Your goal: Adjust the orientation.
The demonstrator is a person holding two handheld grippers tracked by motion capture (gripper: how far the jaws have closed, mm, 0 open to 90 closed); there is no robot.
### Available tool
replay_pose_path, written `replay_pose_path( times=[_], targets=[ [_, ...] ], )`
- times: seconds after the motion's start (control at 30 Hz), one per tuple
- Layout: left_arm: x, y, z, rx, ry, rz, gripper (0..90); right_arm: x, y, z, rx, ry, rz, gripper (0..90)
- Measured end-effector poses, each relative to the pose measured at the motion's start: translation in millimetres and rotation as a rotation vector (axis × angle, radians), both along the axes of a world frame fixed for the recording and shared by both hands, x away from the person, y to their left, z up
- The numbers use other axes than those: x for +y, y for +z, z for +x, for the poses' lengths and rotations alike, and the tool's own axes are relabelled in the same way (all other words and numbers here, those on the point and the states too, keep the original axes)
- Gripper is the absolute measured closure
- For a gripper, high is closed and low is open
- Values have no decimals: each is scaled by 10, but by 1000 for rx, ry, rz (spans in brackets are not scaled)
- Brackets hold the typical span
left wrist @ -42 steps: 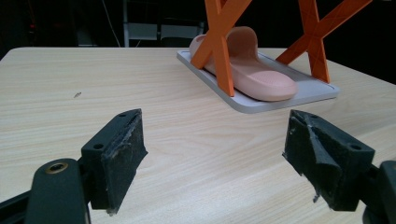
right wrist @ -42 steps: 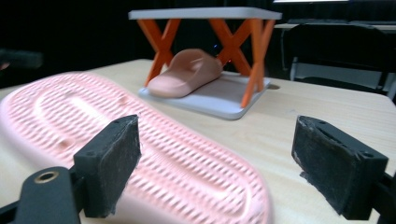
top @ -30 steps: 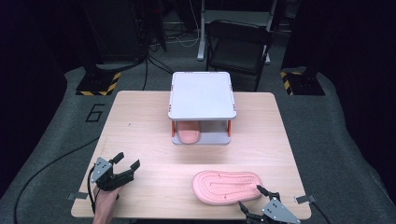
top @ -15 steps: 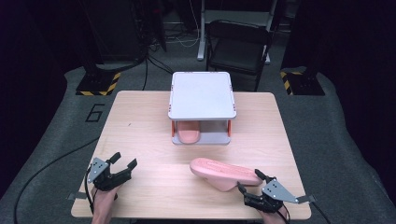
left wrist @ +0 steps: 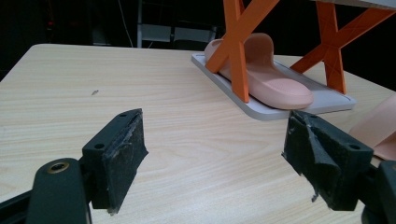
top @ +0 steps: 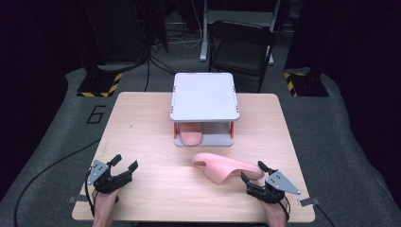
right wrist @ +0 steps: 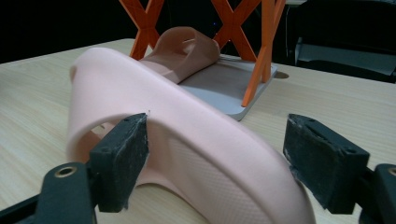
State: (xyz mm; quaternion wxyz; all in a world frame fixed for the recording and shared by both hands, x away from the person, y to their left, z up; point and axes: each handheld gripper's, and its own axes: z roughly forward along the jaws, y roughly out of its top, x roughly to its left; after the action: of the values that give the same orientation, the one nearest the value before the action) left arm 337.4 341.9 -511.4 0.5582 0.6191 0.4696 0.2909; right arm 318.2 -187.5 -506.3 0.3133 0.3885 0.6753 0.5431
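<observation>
A pink slipper (top: 217, 168) stands tipped on its edge on the wooden table (top: 151, 123), right of centre. Its heel end lies between the jaws of my right gripper (top: 252, 170), which have just been closing. In the right gripper view the slipper (right wrist: 187, 135) brushes the left pad, while the right pad (right wrist: 322, 163) stands clear of it. A second pink slipper (top: 191, 137) lies on the grey bottom tray of a small orange-legged rack (top: 204, 94). My left gripper (top: 125, 161) rests open and empty near the front left edge, with the rack's slipper (left wrist: 266, 77) ahead of it.
Behind the table stand a dark chair (top: 243, 47), black cases (top: 113, 33) and yellow-black striped bases (top: 99, 85). A cable (top: 47, 175) runs over the grey floor at the left. Bare wood lies between the two grippers and left of the rack.
The loose slipper has gone from lying flat to standing on its edge and has shifted left toward the rack. My right gripper moved in with it. The left gripper stayed put.
</observation>
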Motion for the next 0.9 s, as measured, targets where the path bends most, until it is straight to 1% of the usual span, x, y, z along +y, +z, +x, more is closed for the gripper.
replay_pose_path(
  times=[0.07, 0.1, 0.13, 0.2, 0.23, 0.27, 0.33, 0.4, 0.43, 0.5, 0.53, 0.6, 0.67, 0.7, 0.77, 0.9],
  targets=[
    [1, -3, -1, 3, 1, 0, 204, -13, -10, 53, 1, -21, -9, 228],
    [2, -6, 1, 5, 3, 0, 204, -20, -14, 74, 11, -25, -9, 228],
    [-3, -13, 6, -2, 9, -8, 204, -22, -20, 97, 7, -29, -1, 228],
    [4, -8, 1, 0, 5, -9, 204, -22, 1, 97, 0, -44, -9, 230],
    [4, -9, 1, -2, 9, -9, 204, -15, 21, 74, -9, -41, -1, 232],
    [4, -9, 1, -1, 12, -11, 204, -9, 38, 53, -22, -29, 2, 237],
    [3, -10, 3, 3, 9, -15, 204, 20, 61, 0, -31, -25, -7, 241],
    [-1, -9, 4, -2, 6, -16, 204, 47, 76, -64, -51, -11, -29, 261],
    [-3, -7, 0, -3, 7, -16, 204, 67, 85, -102, -62, -3, -27, 271],
    [-2, -3, 0, -4, 5, -15, 204, 109, 94, -169, -86, 34, -23, 292],
    [-3, -3, 0, -3, 4, -16, 204, 134, 94, -189, -96, 54, -32, 295],
    [-6, -4, 0, -3, 5, -16, 204, 185, 84, -200, -91, 82, -48, 299],
    [-4, -4, -2, 1, 1, -15, 204, 200, 56, -151, -79, 84, -83, 295],
    [-4, -5, -1, 0, 1, -16, 204, 200, 44, -127, -88, 76, -88, 298],
    [-1, -9, 3, -1, 7, -18, 204, 179, 51, -59, -94, 79, -84, 308],
    [9, -17, 8, 8, 5, -21, 204, 142, 68, 103, -82, 68, -73, 300]
  ],
)
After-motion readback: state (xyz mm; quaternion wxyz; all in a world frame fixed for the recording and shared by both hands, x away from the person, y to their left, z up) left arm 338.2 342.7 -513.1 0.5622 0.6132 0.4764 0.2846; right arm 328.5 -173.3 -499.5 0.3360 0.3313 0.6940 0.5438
